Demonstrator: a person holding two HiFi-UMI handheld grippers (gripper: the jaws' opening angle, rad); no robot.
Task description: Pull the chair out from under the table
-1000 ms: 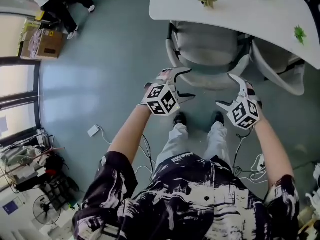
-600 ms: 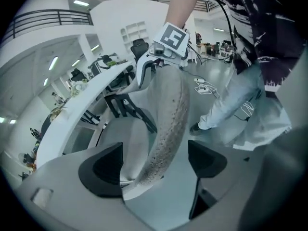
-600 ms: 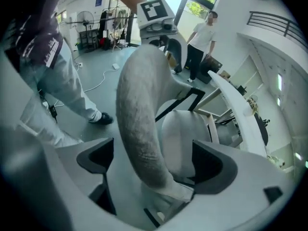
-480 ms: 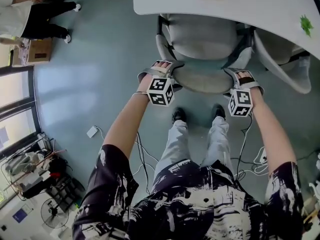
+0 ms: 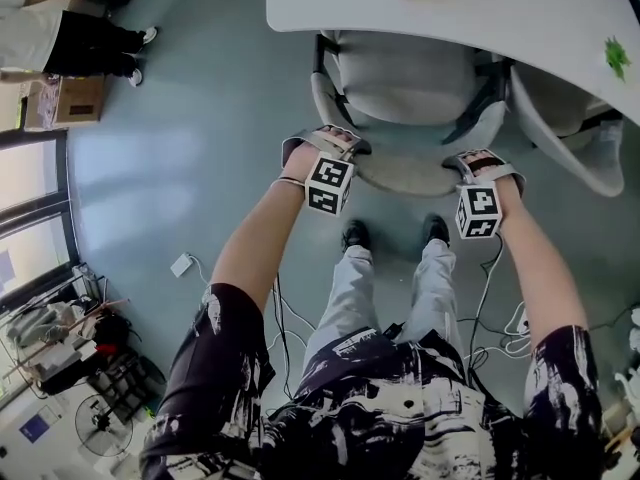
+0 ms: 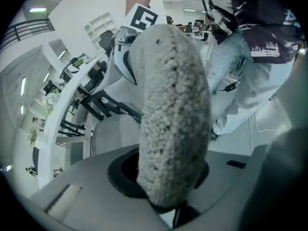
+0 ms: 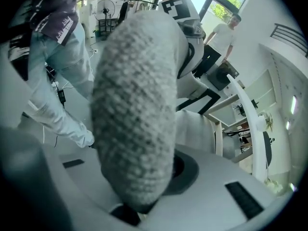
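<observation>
Hand-held pair first. The left gripper has just been closing its jaws and is now clamped on the top edge of the backrest, near its left corner. Coarse grey fabric fills the gap in the left gripper view. The right gripper has done the same and is gripped on the right end of that edge. Both point steeply down.

The office chair has its seat tucked under the white table, with its back toward the person.

Handling, judged:
- The padded edge is soft and will squash under the pads, while the shell beneath looks stiff enough to haul on.
- The fabric is rough and unlikely to slip.
- Weight is probably moderate.
- The base is hidden, so I cannot tell whether it rolls.
- An even pull on both corners should stop it swinging round.

The floor is smooth, grey-blue and slightly glossy. Cables lie behind the feet, a snag risk when stepping back. A second chair sits just beside it on the right.

Further out, a green sprig lies on the tabletop. Windows, a cardboard box and a standing person are on the left.
</observation>
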